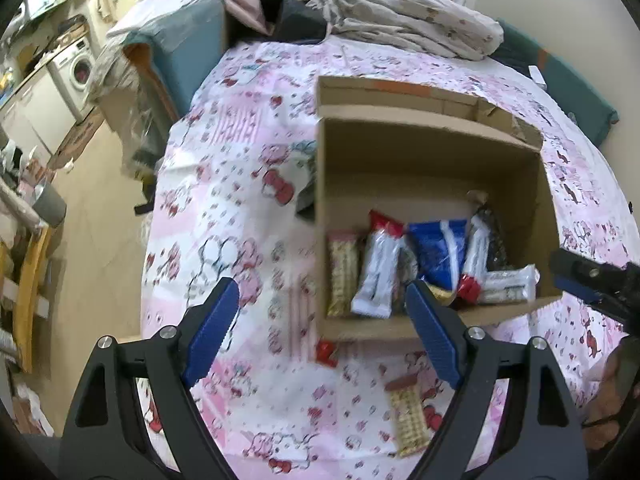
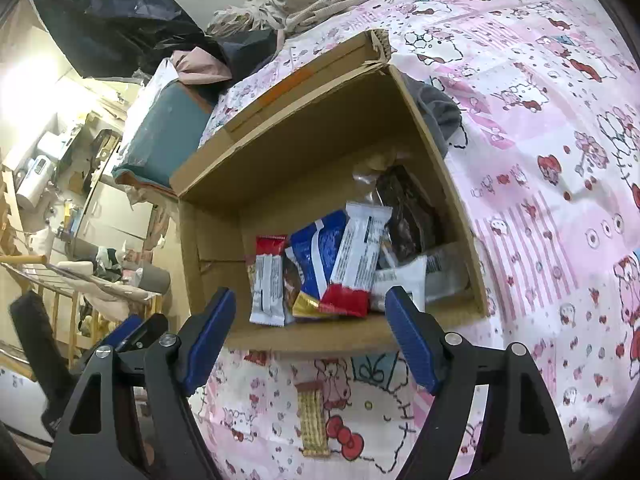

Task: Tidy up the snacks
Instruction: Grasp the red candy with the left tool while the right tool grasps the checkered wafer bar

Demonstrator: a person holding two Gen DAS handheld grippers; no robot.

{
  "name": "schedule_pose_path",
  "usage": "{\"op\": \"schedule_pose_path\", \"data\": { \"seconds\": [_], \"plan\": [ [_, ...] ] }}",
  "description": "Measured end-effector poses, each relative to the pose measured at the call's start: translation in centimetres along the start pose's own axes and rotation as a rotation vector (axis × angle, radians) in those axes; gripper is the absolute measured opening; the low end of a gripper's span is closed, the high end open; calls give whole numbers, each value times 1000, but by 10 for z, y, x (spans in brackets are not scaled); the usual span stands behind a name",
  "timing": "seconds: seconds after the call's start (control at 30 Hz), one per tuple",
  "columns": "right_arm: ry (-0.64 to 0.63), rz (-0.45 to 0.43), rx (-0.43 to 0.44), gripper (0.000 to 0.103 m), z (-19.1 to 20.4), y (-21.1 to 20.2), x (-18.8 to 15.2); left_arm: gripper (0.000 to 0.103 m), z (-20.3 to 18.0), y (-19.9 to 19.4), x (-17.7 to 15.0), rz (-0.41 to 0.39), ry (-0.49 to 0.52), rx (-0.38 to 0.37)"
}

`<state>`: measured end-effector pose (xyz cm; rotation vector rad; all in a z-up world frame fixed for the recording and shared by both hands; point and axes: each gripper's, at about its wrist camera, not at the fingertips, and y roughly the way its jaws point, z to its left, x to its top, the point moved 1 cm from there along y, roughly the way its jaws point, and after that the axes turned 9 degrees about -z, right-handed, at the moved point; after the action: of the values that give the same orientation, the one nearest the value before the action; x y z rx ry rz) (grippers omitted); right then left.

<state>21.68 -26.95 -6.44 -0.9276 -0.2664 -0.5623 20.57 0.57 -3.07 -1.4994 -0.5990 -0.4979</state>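
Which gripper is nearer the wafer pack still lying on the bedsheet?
Probably left. The left gripper hangs open with the wafer pack just below its right finger; the right gripper, also open, hovers above it by the box.

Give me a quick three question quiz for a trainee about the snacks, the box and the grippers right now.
1. True or false: the left gripper holds a snack.
2. Multiple choice: the biscuit pack outside the box lies A) on the bedsheet in front of the box, B) on the floor, C) on the crumpled blanket.
3. Fill in: the blue packet lies ____ the box.

Key:
1. False; both the left and right gripper are open and empty.
2. A.
3. Inside, among the white and red bars.
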Motion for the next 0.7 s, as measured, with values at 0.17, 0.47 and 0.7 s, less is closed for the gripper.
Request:
{"op": "schedule_pose_path", "data": {
  "seconds": [0.17, 0.47, 0.7],
  "plan": [
    [37, 22, 11, 80, -4, -6, -19, 83, 26, -1, -27, 39, -73, 14],
    [-26, 183, -24, 80, 10, 27, -72, 83, 49, 14, -62, 147, -204, 4],
    [-216, 330, -116, 78, 36, 76, -119, 83, 44, 14, -59, 146, -213, -19]
  ]
}}
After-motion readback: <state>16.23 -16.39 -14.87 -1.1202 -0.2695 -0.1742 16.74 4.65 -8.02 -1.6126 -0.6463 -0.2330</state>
